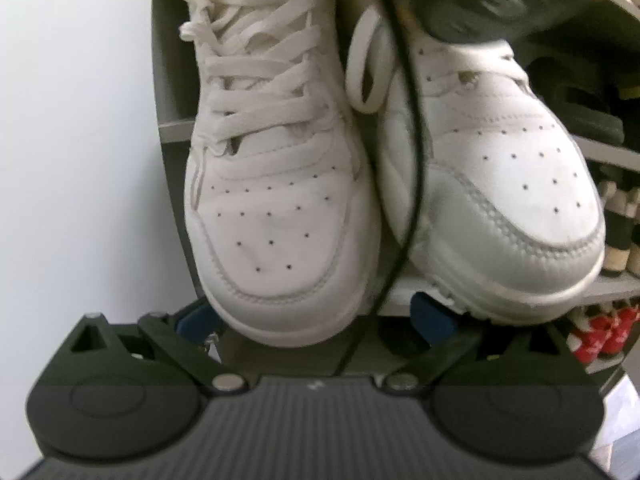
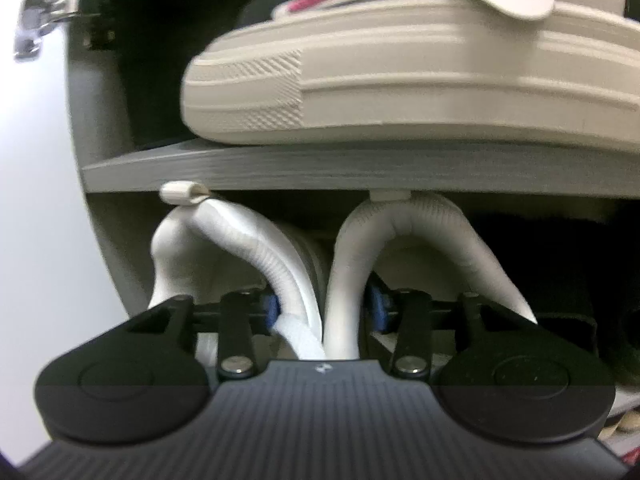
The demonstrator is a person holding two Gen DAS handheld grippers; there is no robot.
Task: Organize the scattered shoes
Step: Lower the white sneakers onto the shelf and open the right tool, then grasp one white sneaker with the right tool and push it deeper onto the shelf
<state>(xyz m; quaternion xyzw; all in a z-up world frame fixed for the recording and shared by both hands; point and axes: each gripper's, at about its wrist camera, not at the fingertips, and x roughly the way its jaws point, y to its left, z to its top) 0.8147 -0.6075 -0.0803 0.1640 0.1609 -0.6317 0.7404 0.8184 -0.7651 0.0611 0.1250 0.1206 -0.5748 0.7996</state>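
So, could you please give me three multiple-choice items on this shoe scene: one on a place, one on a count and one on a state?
1. The pink-striped shoe stands: A) on the shelf above the white sneakers; B) beneath them; C) on the floor.
2. White sneakers in the left wrist view: A) one; B) two; C) four.
3. The left tool is: A) shut on a lace; B) out of view; C) open.
Answers: A, its sole rests on the shelf over the sneakers' heels; B, two toes sit side by side; C, its pads stand wide apart by the toes.
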